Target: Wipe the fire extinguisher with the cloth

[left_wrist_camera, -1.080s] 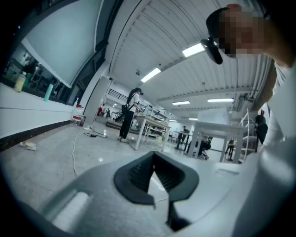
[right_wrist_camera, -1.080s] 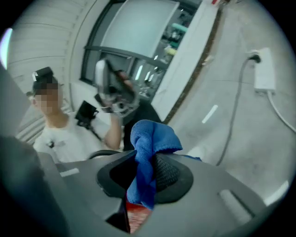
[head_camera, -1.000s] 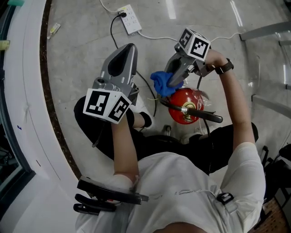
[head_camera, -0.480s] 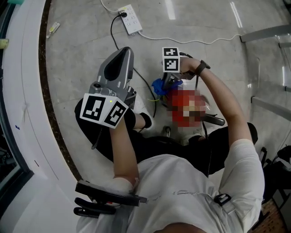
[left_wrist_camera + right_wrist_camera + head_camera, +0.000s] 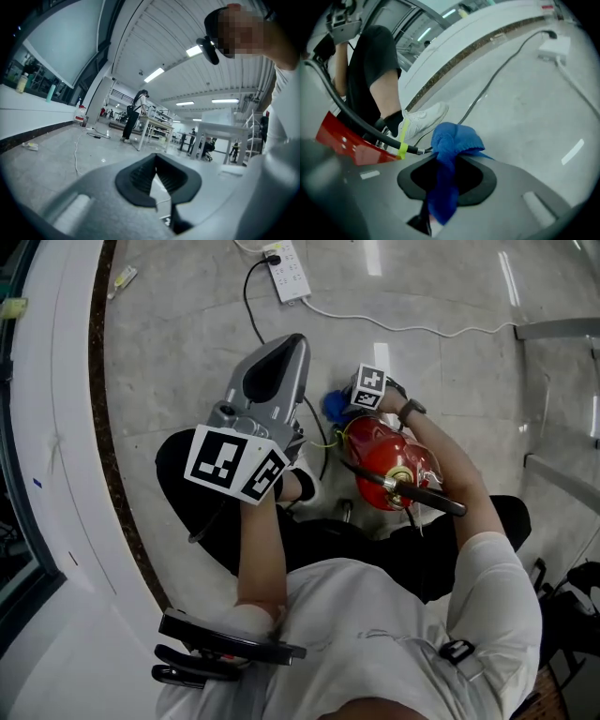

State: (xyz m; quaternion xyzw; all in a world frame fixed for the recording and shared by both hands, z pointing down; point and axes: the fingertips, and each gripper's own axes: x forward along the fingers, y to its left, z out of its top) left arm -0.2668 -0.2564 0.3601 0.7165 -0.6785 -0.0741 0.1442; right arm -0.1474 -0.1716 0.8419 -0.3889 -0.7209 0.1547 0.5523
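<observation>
**Q:** Where the head view looks steeply down, what fills most of the field?

**A:** Grey polished floor, bounded at the left by a curved white ledge edged with a dark speckled strip. A person in a white shirt and black trousers is low over the floor, with one white shoe showing between the arms.

**Q:** Which tool appears largest?

**A:** The left gripper, raised toward the camera and apart from the work. Its own view shows the jaws brought together with nothing between them, aimed across an open hall.

**Q:** Where is the task object?

**A:** The red fire extinguisher stands on the floor just right of the shoe, under the person's right forearm. Its black lever points toward the lower right. A black hose with a yellow-green tag runs along its side.

**Q:** And the right gripper?

**A:** The right gripper sits at the far upper-left edge of the cylinder, jaws clamped on the blue cloth. The cloth bunches out past the jaw tips, beside the hose end. Whether it touches the red shell cannot be told.

**Q:** Smaller items?

**A:** A white power strip with its cable lies on the floor beyond, and a wristwatch sits on the right wrist.
</observation>
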